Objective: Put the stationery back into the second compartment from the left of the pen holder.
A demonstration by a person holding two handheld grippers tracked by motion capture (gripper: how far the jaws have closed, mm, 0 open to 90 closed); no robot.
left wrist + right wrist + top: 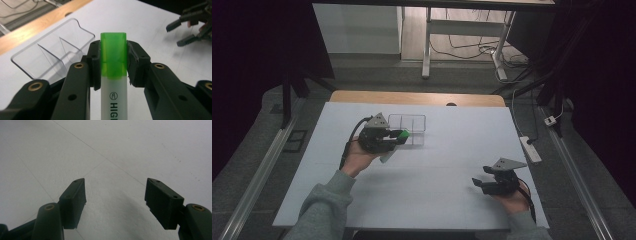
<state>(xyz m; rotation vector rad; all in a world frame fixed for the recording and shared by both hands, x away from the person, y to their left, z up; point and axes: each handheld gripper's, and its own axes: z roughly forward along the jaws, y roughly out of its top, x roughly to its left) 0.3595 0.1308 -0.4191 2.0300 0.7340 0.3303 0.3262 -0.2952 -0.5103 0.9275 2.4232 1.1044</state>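
One claw (113,62) grips the highlighter (113,75), seemingly beside the tray's (50,47) edge.

Hidden and cropped parts.
Highlighter (113,72): print cut off at the bottom edge after "HIG"; sides covered by left gripper (113,62) jaws.

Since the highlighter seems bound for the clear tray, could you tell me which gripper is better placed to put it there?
Left: the left gripper already clamps the highlighter beside the tray. The right gripper is open, farther away.
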